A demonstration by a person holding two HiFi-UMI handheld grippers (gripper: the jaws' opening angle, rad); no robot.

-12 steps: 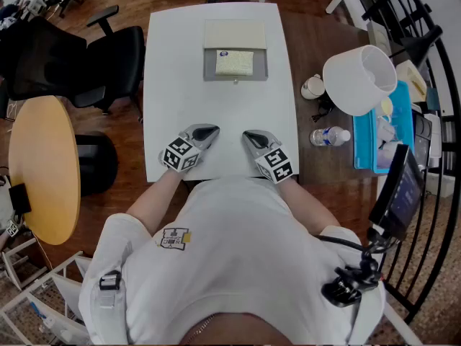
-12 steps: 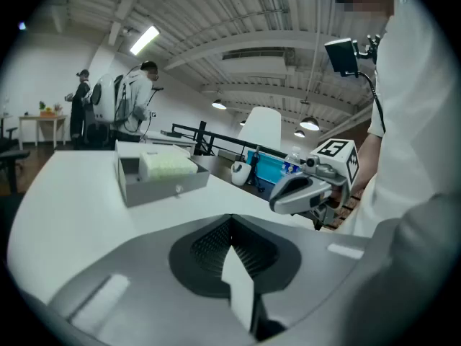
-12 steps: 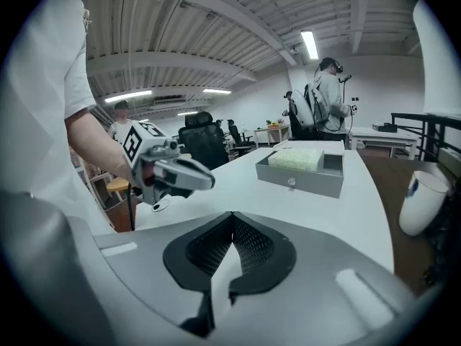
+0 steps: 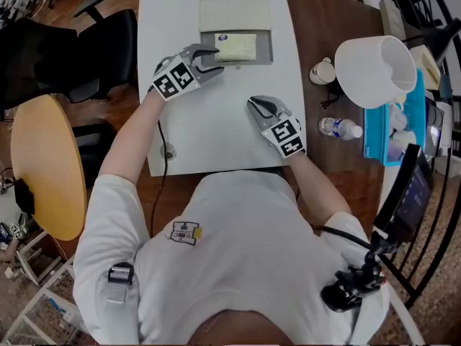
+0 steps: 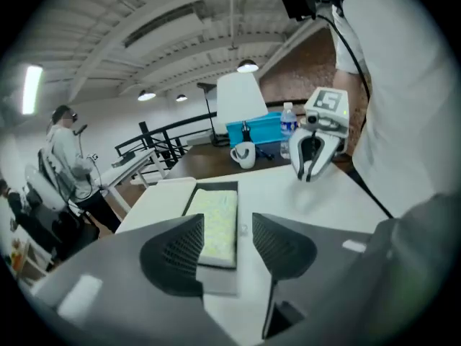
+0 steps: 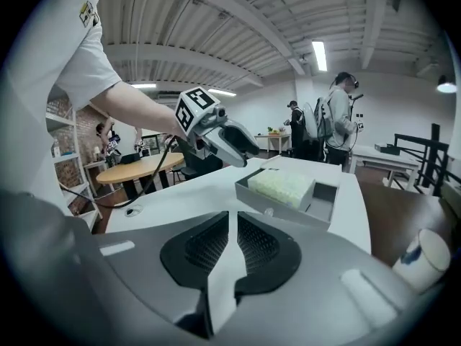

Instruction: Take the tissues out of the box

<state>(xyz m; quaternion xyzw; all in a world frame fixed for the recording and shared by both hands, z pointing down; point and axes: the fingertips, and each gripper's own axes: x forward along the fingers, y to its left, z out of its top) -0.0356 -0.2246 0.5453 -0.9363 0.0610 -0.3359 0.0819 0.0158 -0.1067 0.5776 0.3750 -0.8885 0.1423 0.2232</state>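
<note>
A grey box (image 4: pixel 265 50) stands open at the far end of the white table (image 4: pixel 209 135), its cream lid (image 4: pixel 234 14) folded back. A pale yellow-green tissue pack (image 4: pixel 235 47) lies inside. My left gripper (image 4: pixel 213 58) hovers at the box's left front corner, jaws open and empty. In the left gripper view the tissue pack (image 5: pixel 218 218) lies just beyond the left gripper (image 5: pixel 227 227). My right gripper (image 4: pixel 256 106) sits shut over the table's middle, short of the box. In the right gripper view the box (image 6: pixel 284 206) and tissue pack (image 6: pixel 282 184) lie ahead of the right gripper (image 6: pixel 233 225), with the left gripper (image 6: pixel 248 146) above the box.
To the right on the brown desk are a white lamp shade (image 4: pixel 374 71), a cup (image 4: pixel 322 71), a water bottle (image 4: pixel 341 127) and a blue tray (image 4: pixel 403 121). A black chair (image 4: pixel 65 49) and a round wooden table (image 4: pixel 43 164) stand at the left. People stand in the background.
My left gripper has moved from the table's near edge forward to the box. The right gripper has shifted forward and slightly right.
</note>
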